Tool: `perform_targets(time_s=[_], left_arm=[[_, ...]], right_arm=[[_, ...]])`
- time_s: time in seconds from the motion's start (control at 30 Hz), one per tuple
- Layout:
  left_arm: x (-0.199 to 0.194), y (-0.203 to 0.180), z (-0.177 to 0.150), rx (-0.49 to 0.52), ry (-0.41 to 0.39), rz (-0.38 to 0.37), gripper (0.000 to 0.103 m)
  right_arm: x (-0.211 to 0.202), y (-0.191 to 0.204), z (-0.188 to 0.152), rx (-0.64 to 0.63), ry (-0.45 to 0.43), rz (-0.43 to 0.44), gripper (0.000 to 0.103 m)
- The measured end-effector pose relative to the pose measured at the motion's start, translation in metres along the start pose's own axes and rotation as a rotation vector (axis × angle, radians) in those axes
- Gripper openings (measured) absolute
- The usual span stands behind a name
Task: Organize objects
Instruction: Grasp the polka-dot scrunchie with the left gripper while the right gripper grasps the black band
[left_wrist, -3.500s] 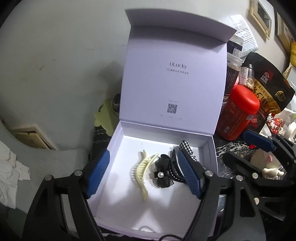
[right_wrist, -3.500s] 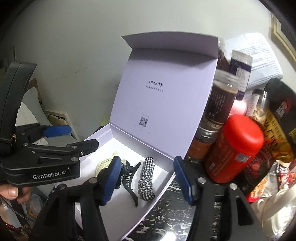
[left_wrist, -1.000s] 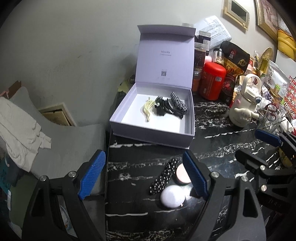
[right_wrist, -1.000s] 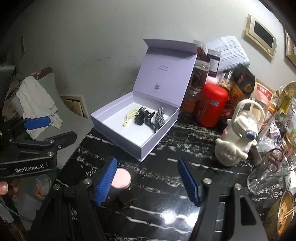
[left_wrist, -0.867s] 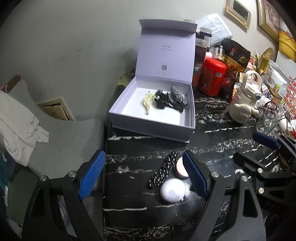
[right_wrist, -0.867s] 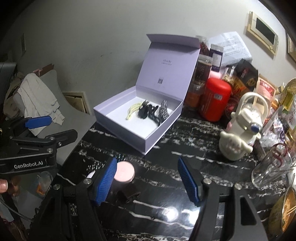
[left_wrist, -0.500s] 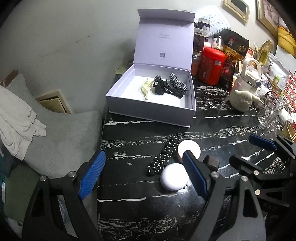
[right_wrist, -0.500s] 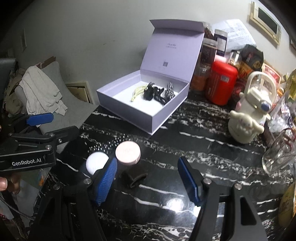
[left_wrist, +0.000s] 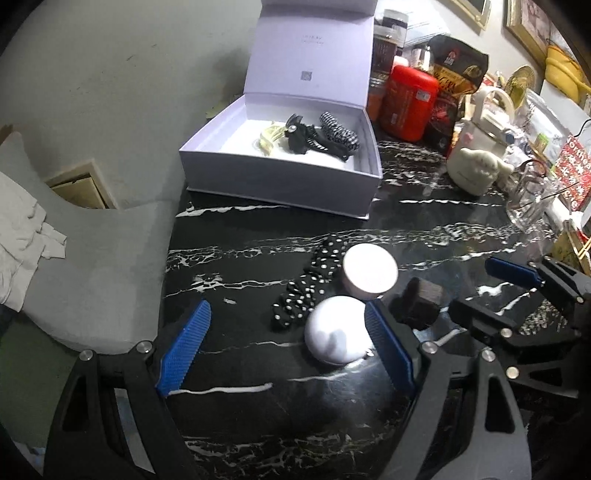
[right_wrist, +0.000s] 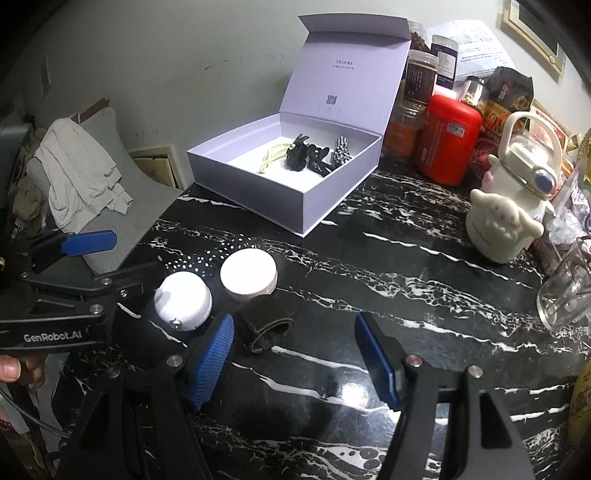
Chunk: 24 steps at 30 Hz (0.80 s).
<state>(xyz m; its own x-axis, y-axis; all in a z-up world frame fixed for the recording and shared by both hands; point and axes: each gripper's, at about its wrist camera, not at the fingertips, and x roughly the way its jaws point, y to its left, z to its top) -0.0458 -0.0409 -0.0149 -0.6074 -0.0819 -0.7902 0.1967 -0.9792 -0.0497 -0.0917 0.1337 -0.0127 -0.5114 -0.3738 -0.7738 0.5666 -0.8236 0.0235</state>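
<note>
An open lilac box (left_wrist: 280, 188) (right_wrist: 258, 199) with its lid upright sits at the back of the black marble table (left_wrist: 258, 424) (right_wrist: 424, 295); a cream clip, black clips and a checked bow lie inside. In front of it lie a black dotted hair band (left_wrist: 308, 282), a pink round jar (left_wrist: 369, 267) (right_wrist: 248, 273), a white round case (left_wrist: 338, 336) (right_wrist: 183, 301) and a dark brown clip (left_wrist: 421, 299) (right_wrist: 264, 325). My left gripper (left_wrist: 284, 354) hangs open over the table, its right finger beside the white case. My right gripper (right_wrist: 295, 363) is open too, just right of the brown clip.
A red canister (right_wrist: 447, 140), jars, snack bags and a white character kettle (right_wrist: 509, 206) crowd the back right. A glass mug (right_wrist: 565, 291) stands at the right edge. A grey cushion with a white cloth (right_wrist: 77, 177) lies left of the table.
Both grippers have sunk toward the table and pulled back from the box. The small items now lie close to the fingers. Neither gripper's opening has changed.
</note>
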Motion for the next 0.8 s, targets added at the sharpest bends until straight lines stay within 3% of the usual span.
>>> perform_targets(time_s=[0.2,0.57,0.8], left_arm=[[0.013,0.002,0.004,0.009,0.009,0.011,0.085],[0.041,0.004,0.014,0.005,0.063,-0.048,0.085],[0.047,0.001,0.015,0.034,0.054,-0.066,0.082]], right_arm=[[0.016,-0.001,0.000,0.002,0.030,0.014,0.069],[0.032,-0.002,0.002,-0.003,0.056,0.064,0.069],[0.040,-0.001,-0.001,-0.004,0.070,0.109,0.067]])
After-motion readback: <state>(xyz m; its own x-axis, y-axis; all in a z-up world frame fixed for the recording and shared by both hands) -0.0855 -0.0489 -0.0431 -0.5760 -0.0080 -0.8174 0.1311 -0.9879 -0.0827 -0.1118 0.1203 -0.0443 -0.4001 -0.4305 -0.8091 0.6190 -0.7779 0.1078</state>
